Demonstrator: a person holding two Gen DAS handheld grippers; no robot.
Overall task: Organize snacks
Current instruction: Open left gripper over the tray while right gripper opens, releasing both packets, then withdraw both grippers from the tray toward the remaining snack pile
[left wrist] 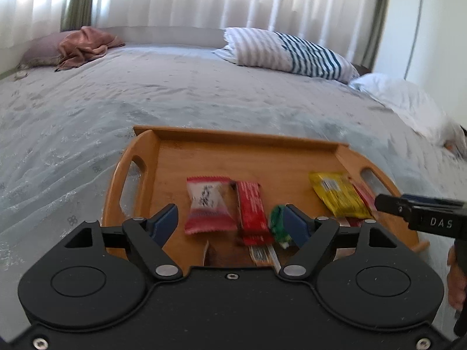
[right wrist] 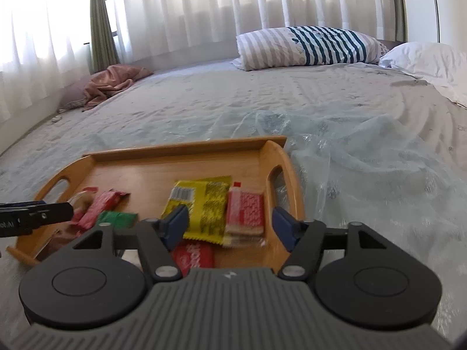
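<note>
Wooden tray on the bed holds the snacks, both grippers hovering.
Left gripper and right gripper gape wide, empty, low in frame; the yellow packet lies flat mid-tray, seemingly for sorting.

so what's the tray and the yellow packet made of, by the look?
Tray: wood, probably bamboo, with a smooth sealed finish; warm honey colour, faint grain, cut-out handles.
Yellow packet: thin printed plastic or foil film, likely; glossy, crimped zigzag end, barcode.
</note>
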